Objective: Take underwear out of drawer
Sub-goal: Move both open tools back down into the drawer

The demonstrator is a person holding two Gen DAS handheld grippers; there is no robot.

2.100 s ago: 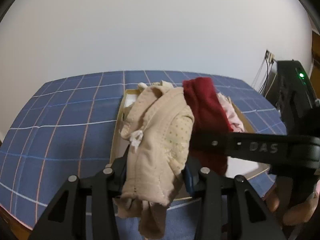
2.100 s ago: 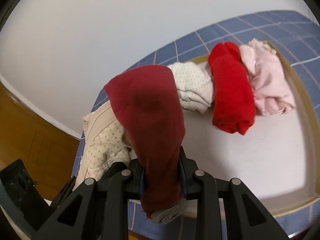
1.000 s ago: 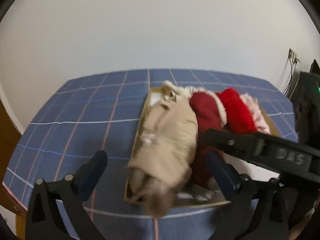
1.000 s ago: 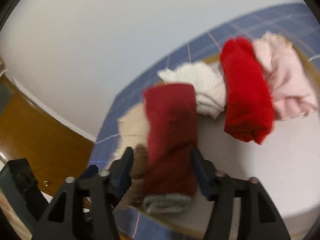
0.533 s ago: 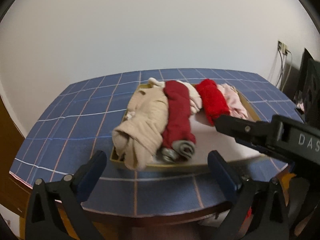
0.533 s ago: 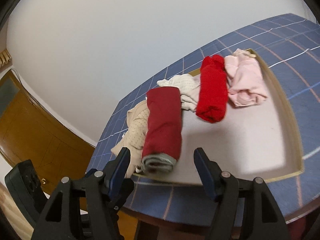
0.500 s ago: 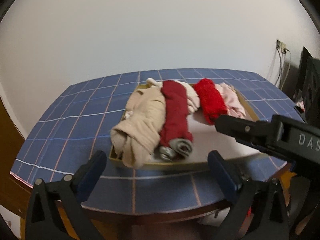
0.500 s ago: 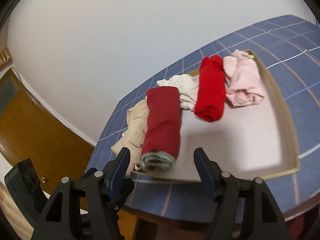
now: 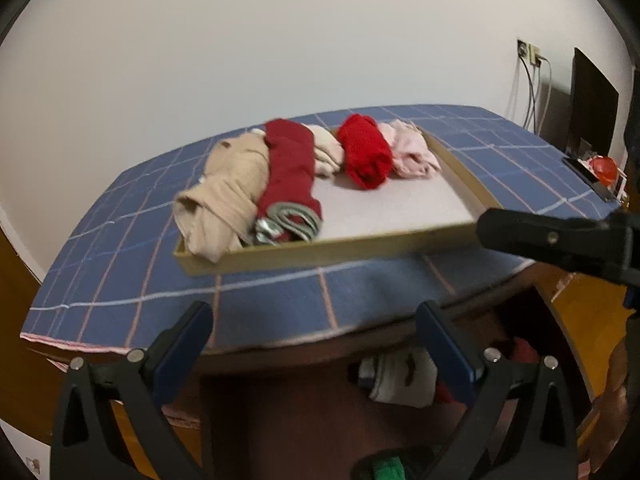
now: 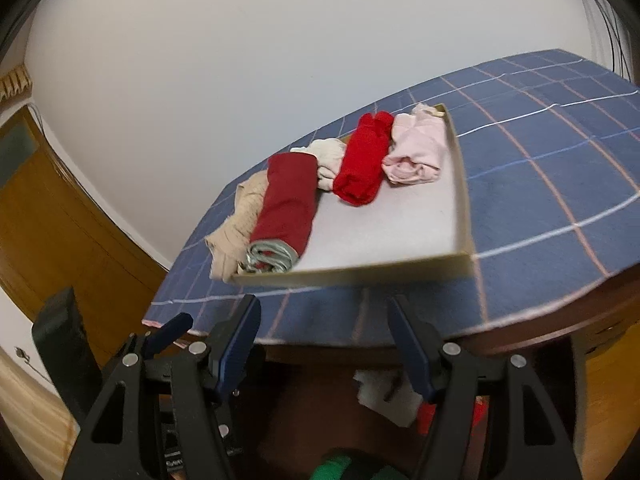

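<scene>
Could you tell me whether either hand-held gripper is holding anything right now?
Nothing is held: the left hand-held gripper and right hand-held gripper are both open and empty.

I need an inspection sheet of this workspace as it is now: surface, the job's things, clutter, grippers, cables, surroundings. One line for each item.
Surface: blue checked tablecloth over a wooden table.
Job's things: shallow cardboard tray on the cloth holds five rolled garments: beige roll overhanging the near left corner, dark red roll, cream piece, bright red roll, pink piece. Open drawer below the table edge, more clothing inside.
Clutter: small red object at the table's far right.
Grippers: left gripper open, empty; right gripper open, empty.
Cables: cables hang from a wall socket.
Surroundings: white wall, wooden door.
</scene>
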